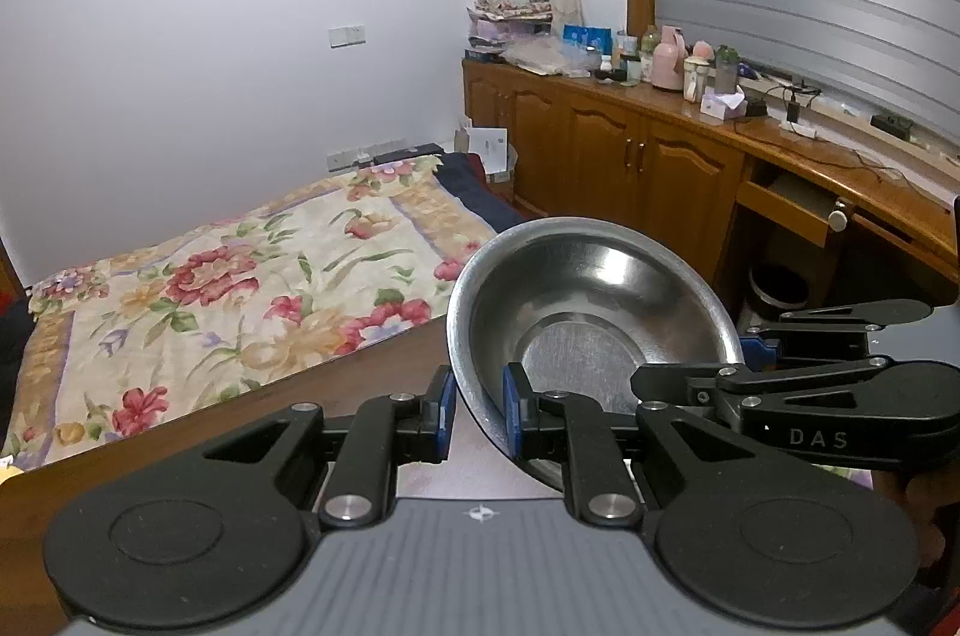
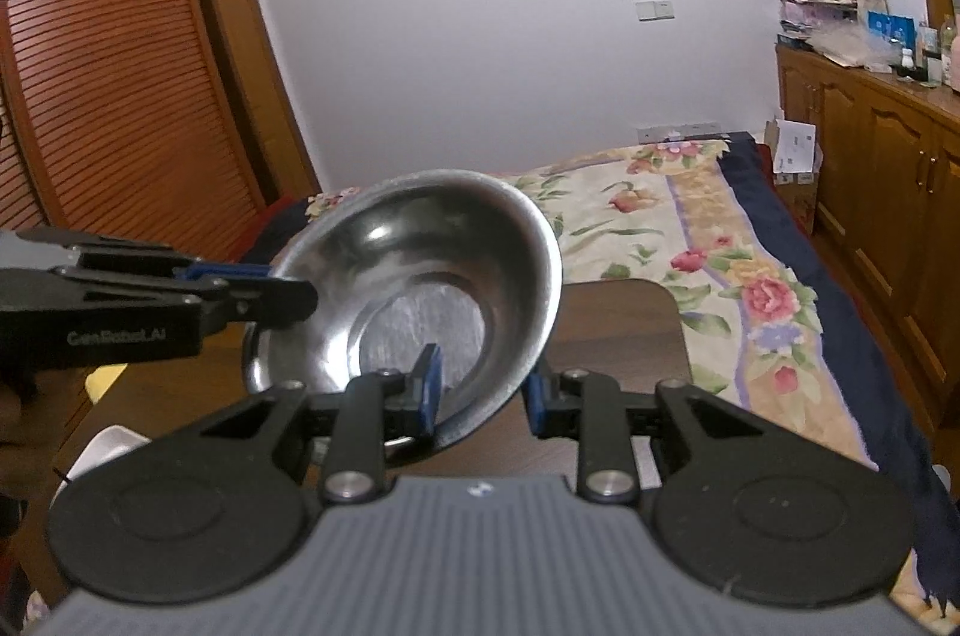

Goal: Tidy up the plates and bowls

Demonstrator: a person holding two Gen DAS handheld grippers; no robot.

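above table (image 2: 618, 324) | both tongs, left (image 1: 478, 411) and right (image 2: 483, 390), pinching steel bowl (image 1: 576, 288) rim | print: "das", "genrobot.ai"

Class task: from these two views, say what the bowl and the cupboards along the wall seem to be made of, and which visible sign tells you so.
Bowl: apparently stainless steel, brushed; grey sheen, bright highlights, fine scratches on its base.
Cupboards: seemingly varnished wood; warm brown, glossy top, raised-panel doors.
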